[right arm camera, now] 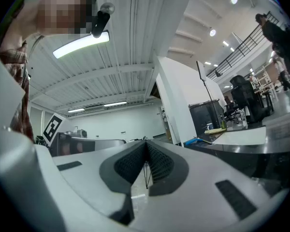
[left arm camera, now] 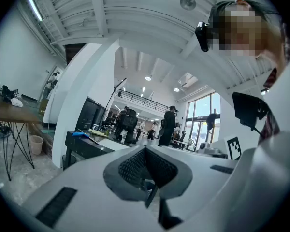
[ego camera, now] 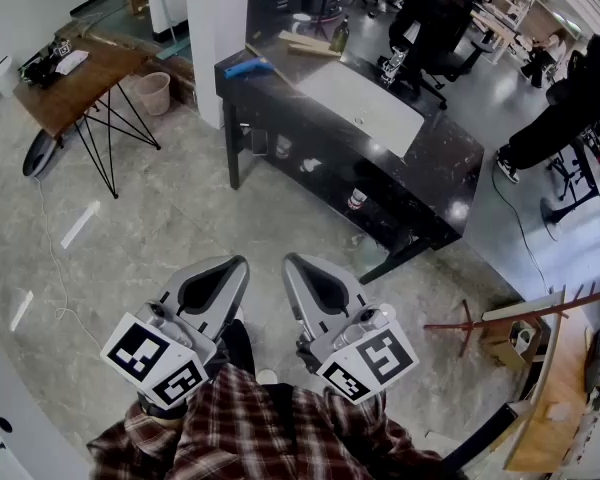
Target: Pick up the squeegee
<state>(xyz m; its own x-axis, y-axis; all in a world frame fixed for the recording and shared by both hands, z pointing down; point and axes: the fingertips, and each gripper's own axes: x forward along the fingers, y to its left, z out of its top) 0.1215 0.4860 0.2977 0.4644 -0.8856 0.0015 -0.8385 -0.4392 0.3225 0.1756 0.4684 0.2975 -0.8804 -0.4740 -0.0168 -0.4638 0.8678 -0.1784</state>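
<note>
A blue-handled squeegee [ego camera: 248,67] lies at the near left corner of the black table [ego camera: 450,183], far ahead of me. It shows as a small blue shape in the left gripper view [left arm camera: 79,134] and in the right gripper view [right arm camera: 199,141]. My left gripper [ego camera: 238,262] and right gripper [ego camera: 292,261] are held side by side close to my body, above the floor and well short of the table. Both point level toward the table. Each is shut with nothing between its pads [left arm camera: 135,164] [right arm camera: 157,161].
A white board or basin [ego camera: 360,103] lies on the black table, with wood pieces and a bottle behind it. A wooden desk [ego camera: 75,78] and a waste basket [ego camera: 153,92] stand at the left, and a white pillar [ego camera: 218,18] behind the table's corner. People stand at the back right.
</note>
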